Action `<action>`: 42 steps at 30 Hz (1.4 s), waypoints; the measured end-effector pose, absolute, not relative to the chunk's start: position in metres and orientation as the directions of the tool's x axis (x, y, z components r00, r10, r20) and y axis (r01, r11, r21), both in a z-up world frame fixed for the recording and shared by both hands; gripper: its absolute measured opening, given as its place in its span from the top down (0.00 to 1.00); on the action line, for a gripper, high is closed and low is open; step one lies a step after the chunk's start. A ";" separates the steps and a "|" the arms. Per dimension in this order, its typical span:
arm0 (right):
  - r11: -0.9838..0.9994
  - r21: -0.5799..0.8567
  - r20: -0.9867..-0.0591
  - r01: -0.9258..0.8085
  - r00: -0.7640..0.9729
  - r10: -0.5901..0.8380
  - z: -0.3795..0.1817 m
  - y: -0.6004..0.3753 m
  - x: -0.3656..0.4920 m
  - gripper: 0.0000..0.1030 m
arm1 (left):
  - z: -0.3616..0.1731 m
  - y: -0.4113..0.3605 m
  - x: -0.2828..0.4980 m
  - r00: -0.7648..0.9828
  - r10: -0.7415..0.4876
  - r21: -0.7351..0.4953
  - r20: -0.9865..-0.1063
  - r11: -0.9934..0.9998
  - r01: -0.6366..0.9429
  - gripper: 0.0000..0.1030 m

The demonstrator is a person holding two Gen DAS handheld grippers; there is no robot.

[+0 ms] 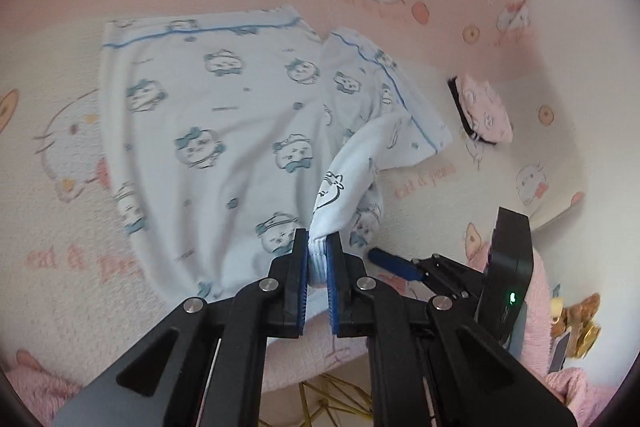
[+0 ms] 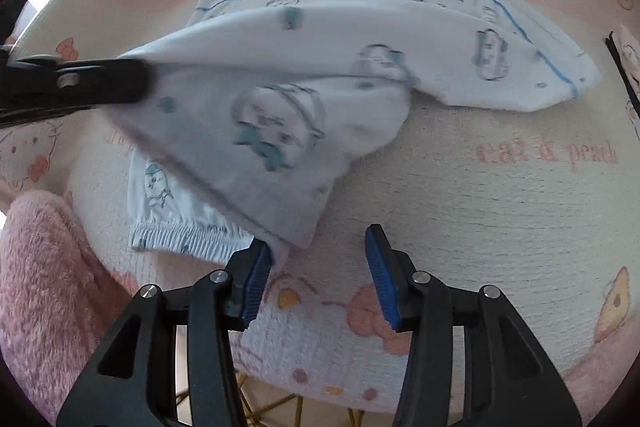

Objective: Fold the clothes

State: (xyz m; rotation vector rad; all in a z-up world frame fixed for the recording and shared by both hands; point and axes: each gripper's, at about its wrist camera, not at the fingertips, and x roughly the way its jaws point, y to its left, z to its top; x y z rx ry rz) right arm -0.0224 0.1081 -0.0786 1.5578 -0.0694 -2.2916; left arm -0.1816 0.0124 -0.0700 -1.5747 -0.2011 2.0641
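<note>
Pale blue cotton fills the middle of both views: a small pair of printed pants (image 1: pixel 224 131) lies on the pink and cream cartoon-cat blanket (image 1: pixel 460 187) that covers the table. We hold the left gripper (image 1: pixel 318 259) clamped tight on the ribbed waistband edge, so that corner of the pants is lifted off the blanket and drawn into a twisted peak. From the right wrist view the pants (image 2: pixel 280 115) stretch from the left gripper (image 2: pixel 132 79), at the left edge of the picture, across to the far leg, which lies flat with a blue seam line along it. Below the raised fold, the gathered elastic waistband (image 2: pixel 188 239) rests on the blanket (image 2: pixel 500 211). Our right gripper (image 2: pixel 320 267) hovers near the waistband with its jaws spread and nothing between them; its left pad sits just beside the hanging edge of cloth. A fluffy pink cloth (image 2: pixel 44 287) lies at the lower left.
</note>
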 end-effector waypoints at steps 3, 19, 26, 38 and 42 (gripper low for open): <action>-0.930 0.240 -0.879 0.278 -0.345 -0.330 -0.076 0.103 -0.023 0.54 | -0.077 -0.017 -0.174 -0.190 0.489 -0.438 -0.851 -0.862 -0.257 0.92; -0.894 0.293 -0.900 0.338 -0.218 -0.377 -0.078 0.107 -0.028 0.51 | -0.144 -0.036 -0.139 -0.107 0.478 -0.473 -0.872 -0.878 -0.076 0.91; -0.844 0.419 -0.840 0.334 -0.211 -0.501 -0.075 0.109 -0.035 0.51 | -0.148 -0.040 -0.134 -0.122 0.508 -0.511 -0.852 -0.860 -0.014 0.89; -0.923 0.257 -0.916 0.286 -0.232 -0.327 -0.099 0.106 -0.036 0.51 | -0.151 -0.036 -0.132 -0.169 0.469 -0.477 -0.867 -0.879 0.005 0.61; -0.872 0.450 -0.850 0.193 -0.206 -0.484 -0.106 0.125 -0.046 0.48 | -0.149 -0.033 -0.134 -0.170 0.460 -0.465 -0.871 -0.885 -0.017 0.59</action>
